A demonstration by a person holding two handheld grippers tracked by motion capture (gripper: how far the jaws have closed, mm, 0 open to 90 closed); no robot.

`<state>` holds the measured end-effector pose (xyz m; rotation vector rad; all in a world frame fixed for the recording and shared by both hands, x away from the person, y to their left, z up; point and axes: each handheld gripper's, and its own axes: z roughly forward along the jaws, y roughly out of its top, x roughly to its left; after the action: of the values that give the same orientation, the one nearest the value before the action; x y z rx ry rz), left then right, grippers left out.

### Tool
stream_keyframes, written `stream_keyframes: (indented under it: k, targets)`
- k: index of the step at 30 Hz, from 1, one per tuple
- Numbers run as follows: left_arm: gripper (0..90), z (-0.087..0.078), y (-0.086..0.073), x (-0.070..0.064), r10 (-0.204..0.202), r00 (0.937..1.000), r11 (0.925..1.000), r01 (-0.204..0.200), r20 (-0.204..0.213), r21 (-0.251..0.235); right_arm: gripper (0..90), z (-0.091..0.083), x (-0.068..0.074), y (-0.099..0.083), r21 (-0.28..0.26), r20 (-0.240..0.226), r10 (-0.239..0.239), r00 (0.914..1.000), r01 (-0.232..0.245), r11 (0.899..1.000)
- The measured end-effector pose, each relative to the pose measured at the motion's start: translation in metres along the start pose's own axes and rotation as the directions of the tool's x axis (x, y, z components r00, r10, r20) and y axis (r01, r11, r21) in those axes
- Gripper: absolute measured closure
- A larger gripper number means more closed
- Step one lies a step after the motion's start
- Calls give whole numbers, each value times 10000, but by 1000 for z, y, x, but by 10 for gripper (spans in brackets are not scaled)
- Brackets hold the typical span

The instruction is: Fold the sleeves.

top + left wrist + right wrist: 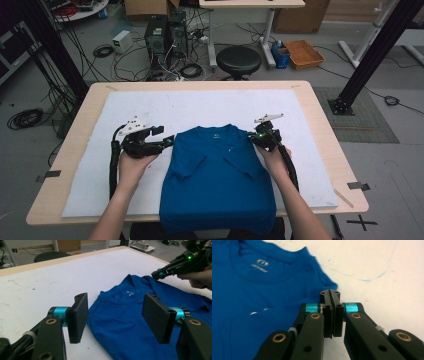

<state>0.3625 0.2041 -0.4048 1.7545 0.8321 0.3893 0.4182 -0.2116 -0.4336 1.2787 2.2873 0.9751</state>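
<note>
A blue T-shirt [217, 175] lies flat on the white mat [200, 107], collar away from me and sleeves folded in over its front. My left gripper [167, 142] hovers at the shirt's left shoulder, open, and in the left gripper view its gap [117, 317] spans the edge of the shirt [130, 322]. At the right shoulder my right gripper [252, 136] is shut. In the right gripper view its closed tips [331, 296] meet the shoulder corner of the shirt [262, 302], apparently pinching the edge. The left gripper view also shows the right gripper [156, 275] touching that shoulder.
The mat covers most of a wooden table [320, 125]; the shirt's hem hangs over the near edge. Bare mat lies behind the collar and on both sides. Past the table stand a black stool [238, 60], computer cases [165, 35] and loose cables.
</note>
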Motion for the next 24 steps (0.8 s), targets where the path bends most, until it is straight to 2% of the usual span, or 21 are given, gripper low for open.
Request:
stream_keyframes:
  k: [2,3,4,5,7,10,13,16,18,21,24]
  targets:
    - [381,0,0,1,25,10000,10000,-25,-36,9,897,-1,-3,0,-75,68,122,9999,-122,9999]
    - [385,0,0,1,14,10000,10000,-14,-33,17,858,-1,-4,-1,-152,84,78,9999,-76,9999]
    - [385,0,0,2,16,10000,10000,-16,-17,-26,761,-2,-4,-2,-249,234,67,9997,-62,9997]
    - [386,-1,0,2,32,10000,9999,-32,25,-100,699,-4,-6,-2,-340,182,130,9997,-124,9993]
    - [385,-3,0,3,248,9997,9993,-248,-6,-288,666,-10,-10,-4,-661,50,194,9998,-190,9976]
    - [385,-5,2,4,384,9992,9966,-377,84,-736,515,-27,-18,-6,-1364,-201,486,9986,-509,9894]
    - [385,-6,5,6,477,9988,9963,-472,49,-715,448,-47,-25,-7,-1992,-427,523,9977,-598,9781]
    - [385,-7,7,9,585,9983,9925,-587,-45,-1076,413,-66,-31,-7,-2461,-592,381,9975,-516,9679]
    - [383,-8,10,10,398,9990,9918,-418,-190,-1207,389,-75,-33,-8,-2754,-763,297,9966,-497,9601]
    - [334,-8,14,7,309,9974,9941,-374,-647,-1016,350,-85,-36,-11,-2948,-933,194,9954,-462,9544]
    - [334,-8,14,3,542,9961,9960,-589,-699,-667,334,-89,-39,-16,-2946,-1072,-24,9942,-294,9552]
